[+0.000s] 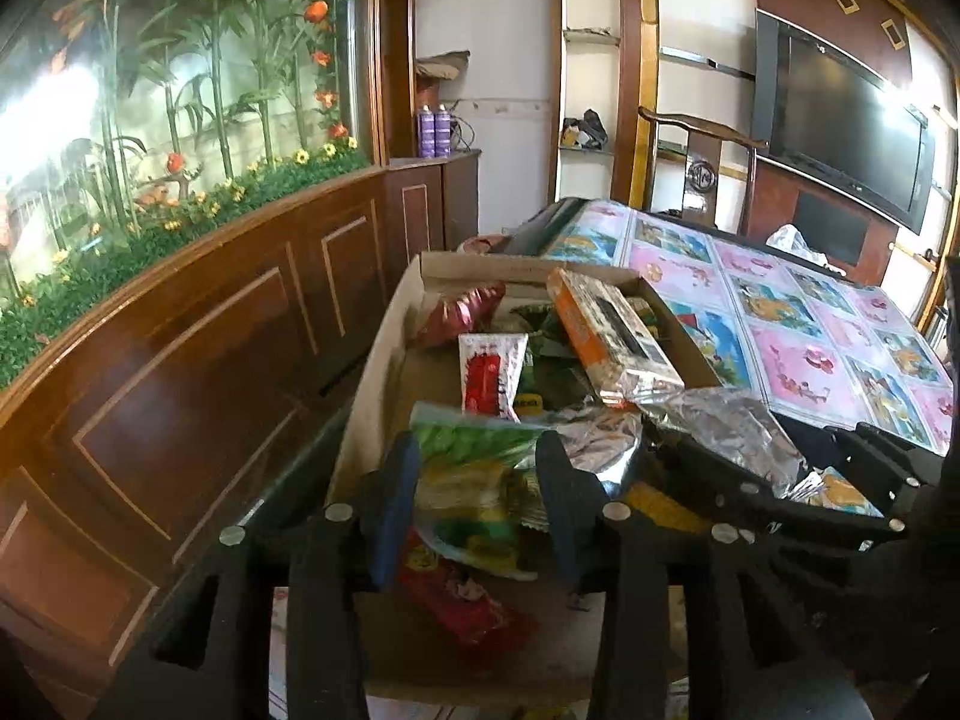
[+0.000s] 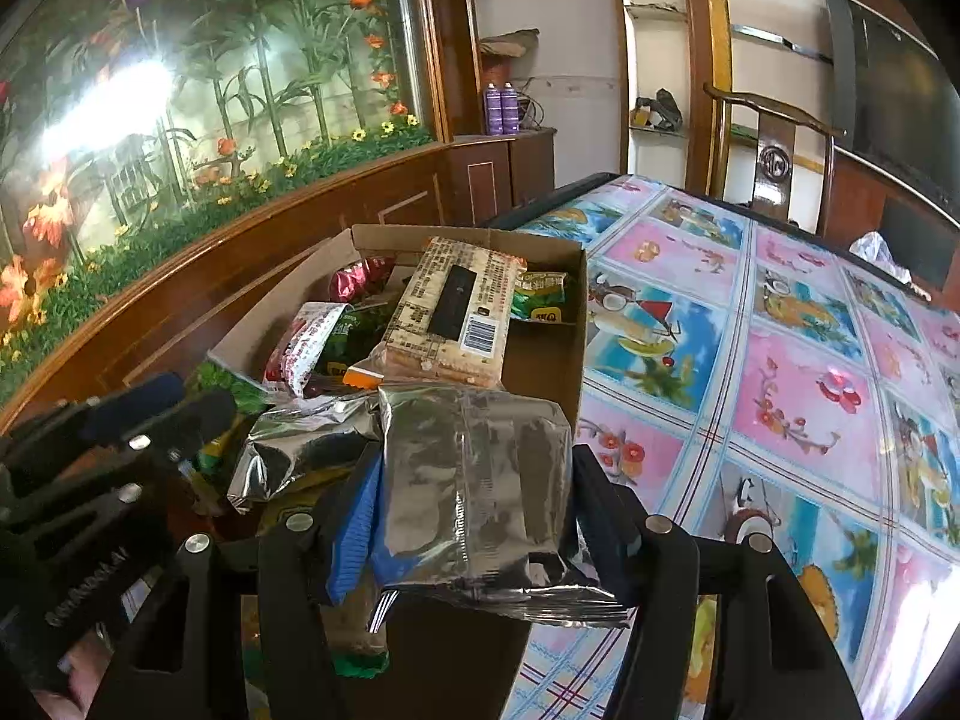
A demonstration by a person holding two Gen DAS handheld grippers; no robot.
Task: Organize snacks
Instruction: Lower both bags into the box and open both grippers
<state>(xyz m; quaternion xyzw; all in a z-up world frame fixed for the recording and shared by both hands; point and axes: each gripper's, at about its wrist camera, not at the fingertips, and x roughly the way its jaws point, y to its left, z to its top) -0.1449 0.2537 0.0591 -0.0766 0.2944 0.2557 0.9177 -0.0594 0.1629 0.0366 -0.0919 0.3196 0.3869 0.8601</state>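
Your right gripper is clamped on a silver pouch: a crinkled, shiny foil bag with a flat seam down its back, pinched between the blue ribbed pad on one side and the black finger on the other. The pouch hangs just at the near end of the box, over its edge.

Your left gripper hovers over the near end of the same box. Its jaws stand apart, and a soft green-and-yellow packet lies between the blue pads; you cannot tell from here whether the pads press on it, though they look slack around it.

The box is shallow brown cardboard, flaps up, sitting on the table at its left edge. Inside the box, at its far end, lies a glossy red bag, puffed and wrinkled. Across the middle leans a long rectangular cracker pack, clear wrap over pale biscuits with a barcode and an orange end. Beside it, toward the left wall of the box, stands a flat red-and-white sachet. Small green packets sit under and behind the cracker pack. A second crumpled foil bag lies at the near end, just left of the pouch, and a flat red wrapper rests on the bare cardboard floor nearest you.

The table beyond the box wears a smooth plastic cloth in pink and blue picture squares.
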